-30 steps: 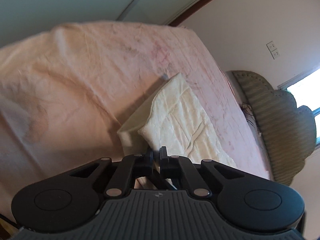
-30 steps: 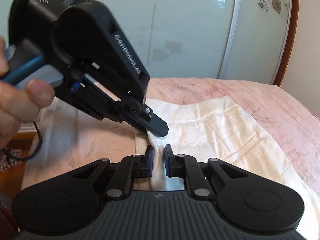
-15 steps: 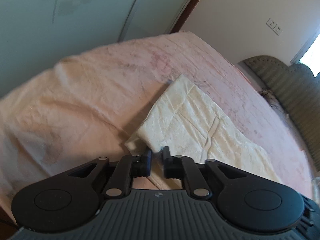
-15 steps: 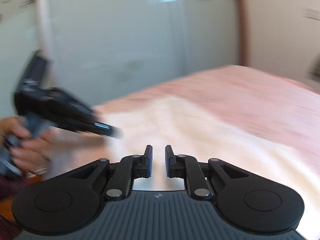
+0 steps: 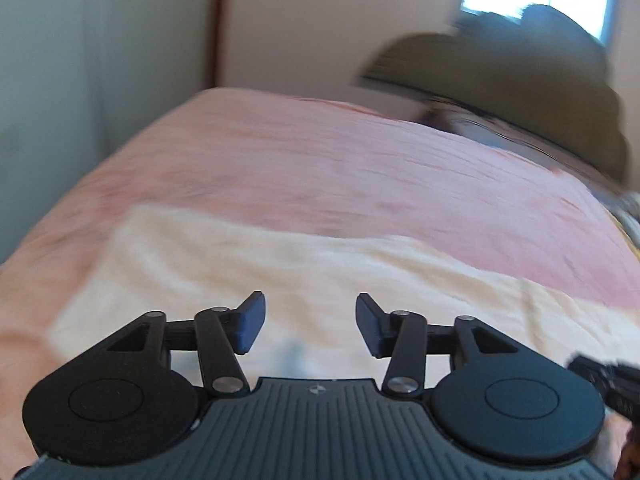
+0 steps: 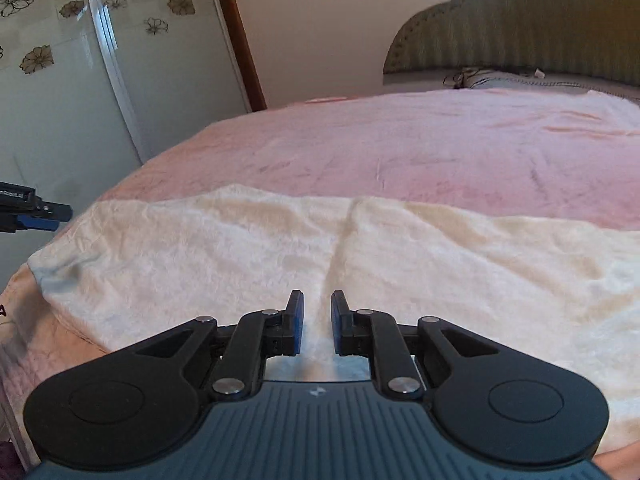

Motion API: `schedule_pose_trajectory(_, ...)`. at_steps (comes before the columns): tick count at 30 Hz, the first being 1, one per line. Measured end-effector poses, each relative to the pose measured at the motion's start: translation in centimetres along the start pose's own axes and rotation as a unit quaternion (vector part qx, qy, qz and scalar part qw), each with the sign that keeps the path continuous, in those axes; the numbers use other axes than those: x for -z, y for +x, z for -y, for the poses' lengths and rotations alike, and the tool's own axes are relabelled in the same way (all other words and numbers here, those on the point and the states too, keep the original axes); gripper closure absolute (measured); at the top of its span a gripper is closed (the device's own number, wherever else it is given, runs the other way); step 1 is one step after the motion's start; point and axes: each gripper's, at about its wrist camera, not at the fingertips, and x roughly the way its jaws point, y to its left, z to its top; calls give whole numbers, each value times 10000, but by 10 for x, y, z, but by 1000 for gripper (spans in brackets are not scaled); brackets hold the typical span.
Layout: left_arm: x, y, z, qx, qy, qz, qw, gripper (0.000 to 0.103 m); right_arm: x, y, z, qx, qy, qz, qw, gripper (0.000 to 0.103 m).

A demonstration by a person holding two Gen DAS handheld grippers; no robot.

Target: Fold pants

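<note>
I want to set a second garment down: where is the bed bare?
Bare pink bed lies beyond the pants, up to the headboard. The near edge is crowded: the pants fill it under both tongs.

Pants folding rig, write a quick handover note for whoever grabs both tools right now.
Left tool: open wide, holding nothing, above the cream fuzzy pants. Its view is motion-blurred.
Right tool: open with a narrow gap, empty, over the near edge of the pants at the crease running away from it.
Pants: lying flat across the near side of the pink bedspread, spread left to right, in a long band.
Done: both tools have let go; the pants look folded lengthwise, though I cannot confirm the layers.
Left: probably fold the long band across itself, then smooth it.
</note>
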Motion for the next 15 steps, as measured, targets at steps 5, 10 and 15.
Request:
schedule_pose_trajectory(5,20,42,86,671,1006,-126,9926,36,4,-23,36,610,305,-9,9977,88)
schedule_pose_trajectory(10,55,85,111,702,1341,-826,9850,37,32,-59,70,813,705,142,9941,87)
schedule_pose_trajectory(15,45,74,139,932,1453,-497,9837,36,44,-115,123,1821,1508,653,9695,86)
